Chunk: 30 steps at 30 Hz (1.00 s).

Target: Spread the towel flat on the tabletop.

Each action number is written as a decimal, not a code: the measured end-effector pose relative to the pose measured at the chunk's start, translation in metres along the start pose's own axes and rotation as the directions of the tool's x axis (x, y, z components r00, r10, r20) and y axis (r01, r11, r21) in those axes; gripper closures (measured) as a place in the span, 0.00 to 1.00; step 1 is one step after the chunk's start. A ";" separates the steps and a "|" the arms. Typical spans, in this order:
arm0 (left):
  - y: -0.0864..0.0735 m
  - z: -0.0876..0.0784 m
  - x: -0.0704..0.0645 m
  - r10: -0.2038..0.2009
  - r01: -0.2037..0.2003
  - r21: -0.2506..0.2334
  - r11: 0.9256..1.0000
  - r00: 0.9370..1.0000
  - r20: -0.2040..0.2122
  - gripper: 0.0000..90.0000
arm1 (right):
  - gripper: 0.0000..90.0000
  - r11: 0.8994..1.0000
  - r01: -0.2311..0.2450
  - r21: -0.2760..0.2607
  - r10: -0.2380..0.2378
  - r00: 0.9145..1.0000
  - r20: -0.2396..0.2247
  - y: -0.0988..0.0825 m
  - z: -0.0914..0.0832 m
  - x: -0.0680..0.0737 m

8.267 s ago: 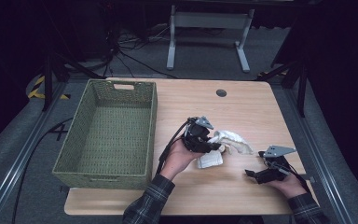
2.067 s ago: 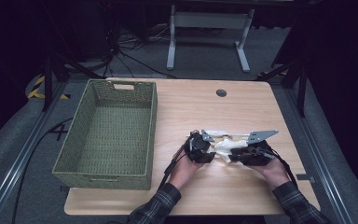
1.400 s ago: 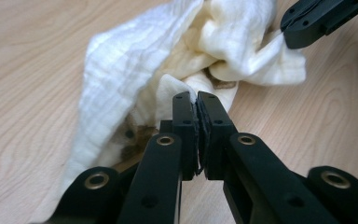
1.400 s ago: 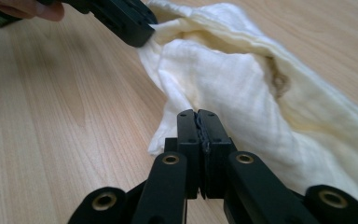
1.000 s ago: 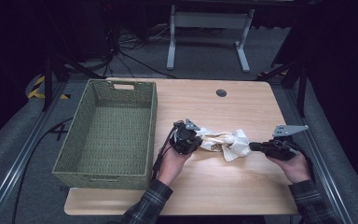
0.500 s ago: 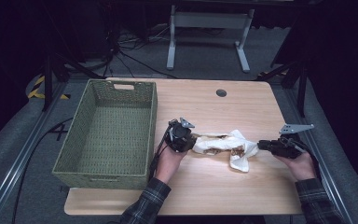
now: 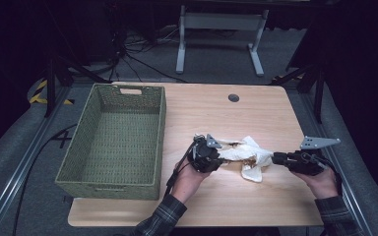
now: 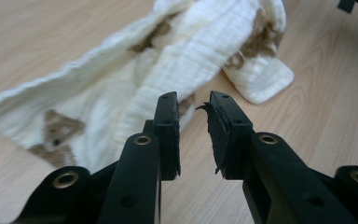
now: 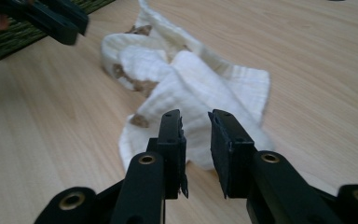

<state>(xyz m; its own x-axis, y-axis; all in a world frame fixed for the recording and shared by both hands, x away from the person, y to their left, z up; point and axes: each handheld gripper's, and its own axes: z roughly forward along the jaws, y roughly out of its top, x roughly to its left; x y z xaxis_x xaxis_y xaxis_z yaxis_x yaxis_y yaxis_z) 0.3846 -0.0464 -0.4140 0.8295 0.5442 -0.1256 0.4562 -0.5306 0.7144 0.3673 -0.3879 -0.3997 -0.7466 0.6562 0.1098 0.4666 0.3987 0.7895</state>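
Note:
A crumpled white cloth (image 7: pixel 246 155) with brown patches lies on the wooden table (image 7: pixel 256 108), between my two grippers. My left gripper (image 7: pixel 220 157) points at its left end. In the left gripper view the jaws (image 8: pixel 193 100) stand a little apart with nothing between them, just short of the cloth (image 8: pixel 186 56). My right gripper (image 7: pixel 275 158) points at the right end. Its jaws (image 9: pixel 194 116) are also slightly parted and empty, with the cloth (image 9: pixel 200 84) right behind them. Both pairs of jaws have just been opening.
A green woven basket (image 7: pixel 161 128) stands empty on the left half of the table, close to my left hand. A small round hole (image 7: pixel 234 98) sits near the far edge. In the right gripper view my left gripper (image 9: pixel 56 18) shows at the top left.
The cloth was held stretched between both grippers. Both have let go, and it now lies slack on the table. My left gripper has shifted right and nearer.

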 end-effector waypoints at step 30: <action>0.004 0.067 0.005 0.087 -0.082 0.078 0.994 0.994 -0.069 0.96 | 0.88 0.949 0.215 0.230 -0.196 0.975 -0.103 -0.019 0.065 0.039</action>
<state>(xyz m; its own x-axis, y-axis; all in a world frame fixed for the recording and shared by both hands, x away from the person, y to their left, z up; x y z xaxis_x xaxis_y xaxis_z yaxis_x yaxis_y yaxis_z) 0.4119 -0.0893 -0.4580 0.8420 0.5393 -0.0148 0.4105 -0.6225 0.6664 0.3602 -0.3278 -0.4497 -0.8683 0.4958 0.0142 0.3911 0.6667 0.6344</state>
